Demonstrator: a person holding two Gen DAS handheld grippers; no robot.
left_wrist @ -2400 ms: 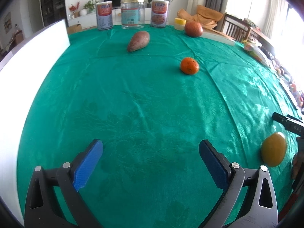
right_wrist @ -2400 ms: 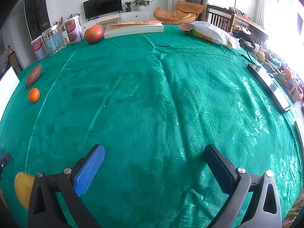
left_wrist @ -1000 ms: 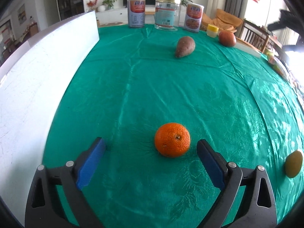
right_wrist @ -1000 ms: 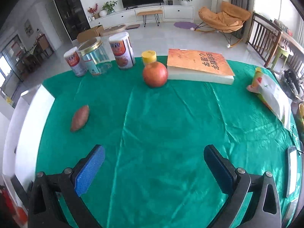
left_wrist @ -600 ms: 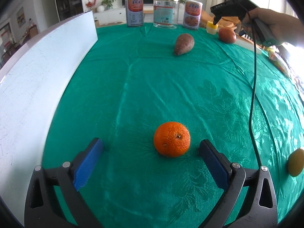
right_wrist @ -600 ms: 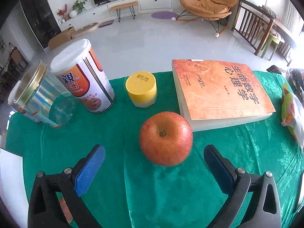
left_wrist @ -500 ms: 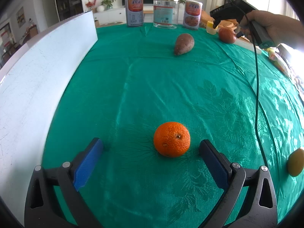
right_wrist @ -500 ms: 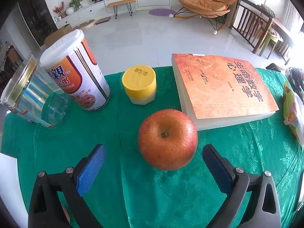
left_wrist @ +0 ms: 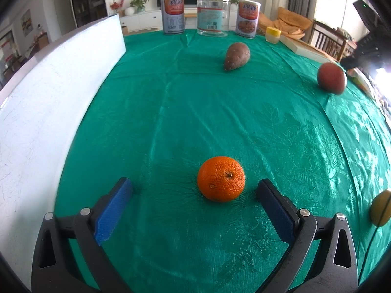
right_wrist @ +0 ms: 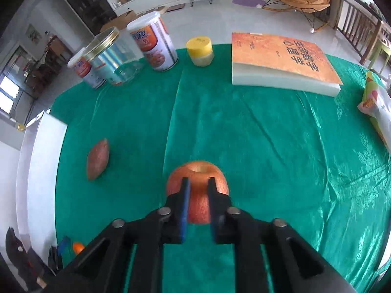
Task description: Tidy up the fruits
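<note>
My left gripper point(left_wrist: 194, 185) is open low over the green cloth. The orange point(left_wrist: 221, 182) lies between its blue pads, nearer the right one, touching neither. My right gripper point(right_wrist: 198, 180) points steeply down, its jaws closing to a narrow slit with nothing pinched between them. The red apple point(right_wrist: 221, 180) sits behind its fingertips and is wider than the slit. In the left wrist view this apple point(left_wrist: 331, 78) appears at the right. A sweet potato point(left_wrist: 237, 56) lies farther back, and a yellow fruit point(left_wrist: 381, 207) sits at the right edge.
A white board point(left_wrist: 61, 92) stands along the left side. Two cans and a glass jar point(left_wrist: 212, 14) line the far edge, beside a small yellow-lidded pot point(right_wrist: 200, 48) and an orange book point(right_wrist: 281, 58). A snack bag point(right_wrist: 376, 105) lies at the right.
The right gripper's jaws went from wide open around the apple to nearly together. The apple now lies well clear of the book. The left gripper and the orange have not moved.
</note>
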